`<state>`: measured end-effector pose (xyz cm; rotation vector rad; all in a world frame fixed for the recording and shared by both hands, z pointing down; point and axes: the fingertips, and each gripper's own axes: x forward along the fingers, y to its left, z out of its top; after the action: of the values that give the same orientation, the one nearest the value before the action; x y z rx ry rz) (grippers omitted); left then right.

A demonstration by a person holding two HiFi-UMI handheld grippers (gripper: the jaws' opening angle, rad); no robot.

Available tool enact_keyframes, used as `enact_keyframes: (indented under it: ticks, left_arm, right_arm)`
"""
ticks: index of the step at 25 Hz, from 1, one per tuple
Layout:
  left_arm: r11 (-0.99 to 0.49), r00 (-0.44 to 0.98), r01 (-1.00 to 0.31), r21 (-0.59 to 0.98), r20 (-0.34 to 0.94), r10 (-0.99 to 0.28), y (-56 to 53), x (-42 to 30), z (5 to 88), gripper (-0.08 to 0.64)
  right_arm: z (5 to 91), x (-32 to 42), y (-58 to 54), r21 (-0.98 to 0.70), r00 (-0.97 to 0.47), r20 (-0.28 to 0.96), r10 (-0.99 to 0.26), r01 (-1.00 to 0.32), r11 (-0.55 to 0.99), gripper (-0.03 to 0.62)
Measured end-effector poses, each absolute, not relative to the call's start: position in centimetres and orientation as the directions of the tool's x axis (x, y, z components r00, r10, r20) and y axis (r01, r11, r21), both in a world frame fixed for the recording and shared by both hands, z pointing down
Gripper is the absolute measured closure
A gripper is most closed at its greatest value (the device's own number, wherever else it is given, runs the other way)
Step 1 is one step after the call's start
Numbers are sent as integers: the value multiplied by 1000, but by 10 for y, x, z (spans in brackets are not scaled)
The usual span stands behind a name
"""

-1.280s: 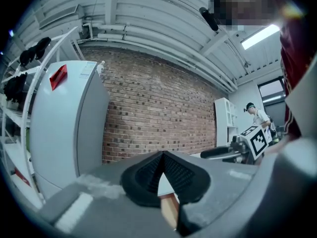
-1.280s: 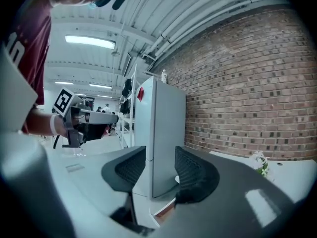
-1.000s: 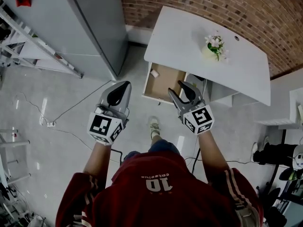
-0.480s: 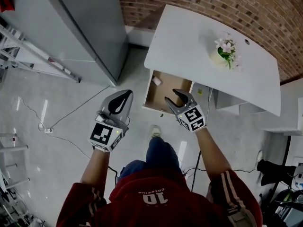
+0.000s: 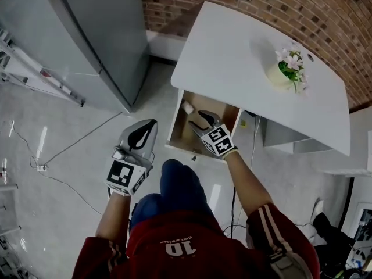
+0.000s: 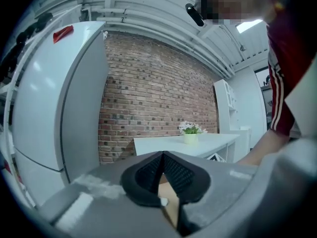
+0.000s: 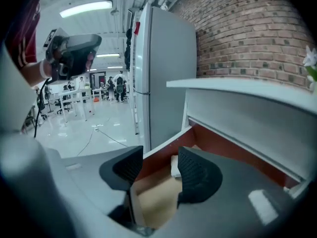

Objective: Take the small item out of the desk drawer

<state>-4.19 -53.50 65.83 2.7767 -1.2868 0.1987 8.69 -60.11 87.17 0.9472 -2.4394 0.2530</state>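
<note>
The desk drawer [image 5: 176,128] stands pulled out under the white desk [image 5: 244,68], showing a wooden floor. A small white item [image 5: 187,106] lies in its far left corner. My right gripper [image 5: 196,121] reaches down into the drawer; its jaws have just been opening and stand open with nothing pressed between them. In the right gripper view the white item [image 7: 174,165] lies just beyond the open fingertips of the right gripper [image 7: 157,168], on the drawer floor [image 7: 153,197]. My left gripper [image 5: 150,125] hangs shut to the left of the drawer, over the floor; its pads [image 6: 171,170] meet with nothing held.
A pot of flowers [image 5: 285,71] stands on the desk top. A tall grey fridge [image 5: 99,34] is left of the desk, with a brick wall [image 5: 244,4] behind. A cable [image 5: 70,150] runs across the floor. The person's knee [image 5: 177,179] is just before the drawer front.
Both grippers have come down. The right one went from in front of the drawer into it and its jaws spread wider. The left one sank beside the drawer, still shut.
</note>
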Motion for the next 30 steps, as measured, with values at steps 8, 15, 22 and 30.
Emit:
enact_keyframes:
  ticks: [8,15,22,30]
  left_arm:
    - [-623,620,-782,21,130,-774,-556,-51,733,557]
    - [-582,584,-811,53,137,-800,-554,-66,753,557]
    - [-579,580,-813,62,180,-795,-542,-74,703,557]
    - [-569,573,-818,86,208,-792,-502,-80,594,557]
  right_arm:
    - [982,82,-660,87,-563,596,-573,-664,743,377]
    - [1023,84,-680,142,-464,660,-591,-696,704,430]
    - [973,86,-651,133,-468,643,-605,-710,691,442]
    - [855,99,-587,96,-466,630,-621,-747,658,442]
